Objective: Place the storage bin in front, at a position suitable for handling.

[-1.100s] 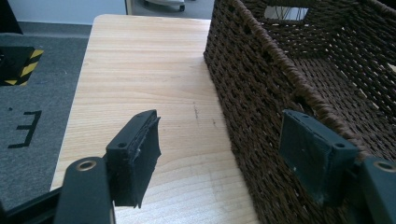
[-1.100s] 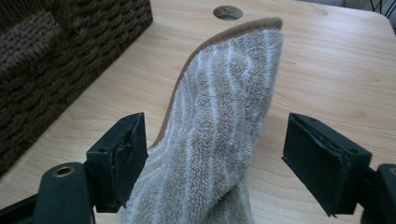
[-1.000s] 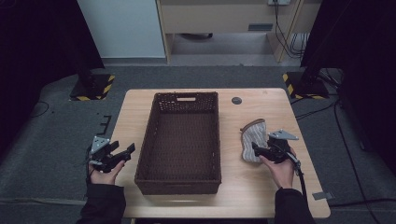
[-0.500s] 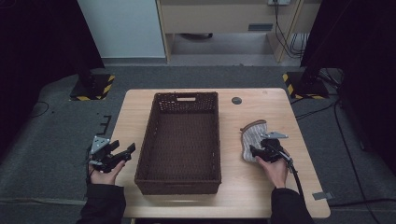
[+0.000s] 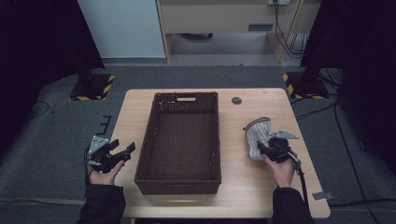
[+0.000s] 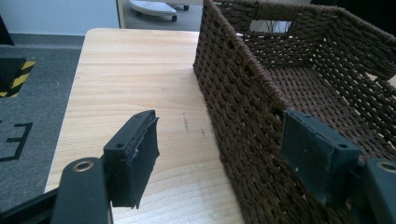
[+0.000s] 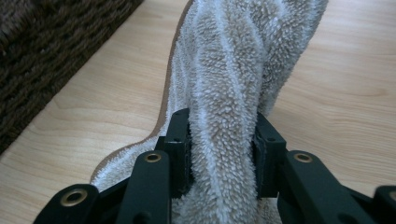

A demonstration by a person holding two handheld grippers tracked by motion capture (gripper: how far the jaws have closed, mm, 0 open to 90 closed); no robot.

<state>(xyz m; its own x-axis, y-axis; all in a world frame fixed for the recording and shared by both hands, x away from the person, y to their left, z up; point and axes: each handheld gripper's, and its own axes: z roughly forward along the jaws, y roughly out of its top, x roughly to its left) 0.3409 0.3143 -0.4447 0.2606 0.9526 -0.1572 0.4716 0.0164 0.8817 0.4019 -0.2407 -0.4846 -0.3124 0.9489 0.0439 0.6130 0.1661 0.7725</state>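
Your right gripper (image 7: 223, 154) has just been closing, and its pads now pinch a raised fold of the towel (image 7: 233, 70) between them. The towel is fluffy and off-white, with pale ribbed stripes and a tan border along one edge. It lies bunched on the table (image 5: 243, 186), right of the dark brown woven basket (image 5: 180, 179) and apart from it. Your left gripper (image 6: 224, 163) stands wide with nothing between its jaws, held just beside the basket's left wall.
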